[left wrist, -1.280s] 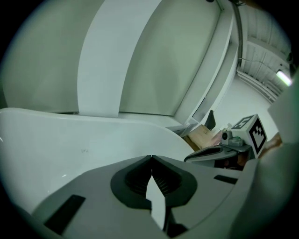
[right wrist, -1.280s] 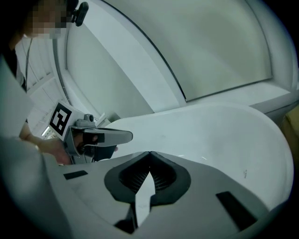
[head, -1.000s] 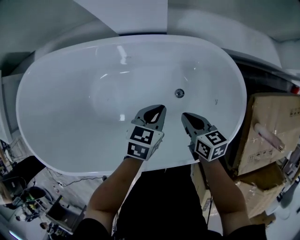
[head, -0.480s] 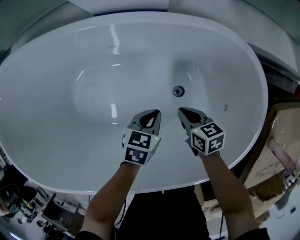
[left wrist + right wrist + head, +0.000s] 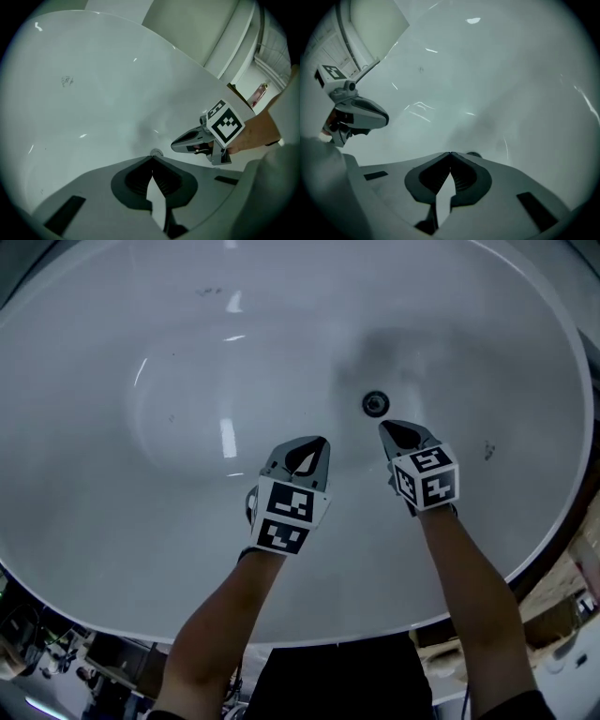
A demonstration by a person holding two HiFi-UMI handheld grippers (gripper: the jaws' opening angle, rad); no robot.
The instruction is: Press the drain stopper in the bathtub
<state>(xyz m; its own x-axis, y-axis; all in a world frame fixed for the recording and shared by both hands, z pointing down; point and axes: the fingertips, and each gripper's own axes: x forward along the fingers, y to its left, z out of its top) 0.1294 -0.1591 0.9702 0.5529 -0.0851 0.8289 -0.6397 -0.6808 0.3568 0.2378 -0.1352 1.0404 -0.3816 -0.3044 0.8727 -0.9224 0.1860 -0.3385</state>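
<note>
Below, a white oval bathtub (image 5: 141, 549) fills the head view, and its small round metal drain stopper (image 5: 375, 404) sits in the tub floor, not yet pressed. The right gripper (image 5: 392, 430) hovers just beside the stopper on the person's side. Its jaws are pressed together with nothing between them, probably to form one blunt point for pushing down. The left gripper (image 5: 316, 442) hangs farther from the stopper, to its left. Its jaws are likewise closed and empty, and it seems to be only waiting out of the way. Compared with half a second ago, the camera has leaned closer to the tub, and the right gripper's tip has come from clearly short of the stopper to almost over it.
</note>
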